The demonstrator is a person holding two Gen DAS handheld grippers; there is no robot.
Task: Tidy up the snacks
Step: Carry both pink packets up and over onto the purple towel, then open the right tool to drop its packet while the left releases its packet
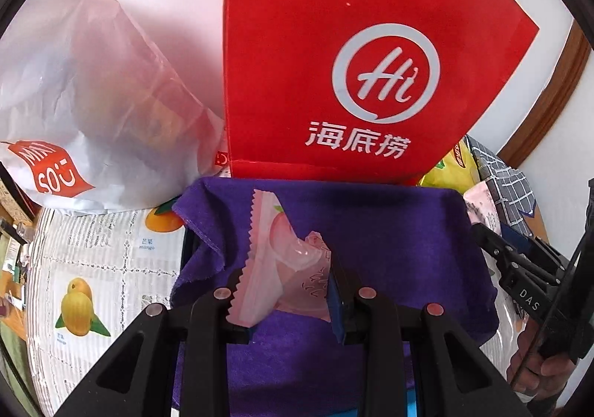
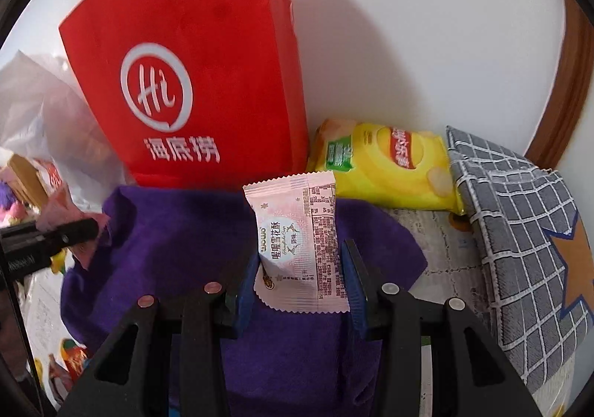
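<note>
My left gripper (image 1: 287, 291) is shut on a pink peach snack packet (image 1: 276, 261) and holds it over a purple cloth (image 1: 389, 231). My right gripper (image 2: 302, 268) is shut on a pink and white snowflake-crisp packet (image 2: 297, 242), upright above the same purple cloth (image 2: 167, 231). A yellow chip bag (image 2: 386, 164) lies behind the cloth by the wall. The right gripper shows at the right edge of the left wrist view (image 1: 519, 268), and the left gripper at the left edge of the right wrist view (image 2: 48, 235).
A red paper bag (image 1: 334, 46) stands upright just behind the cloth against the white wall. A white plastic bag (image 1: 85, 101) lies to its left. A grey checked cloth (image 2: 519, 231) lies at the right. A fruit-print tablecloth (image 1: 92, 287) covers the table.
</note>
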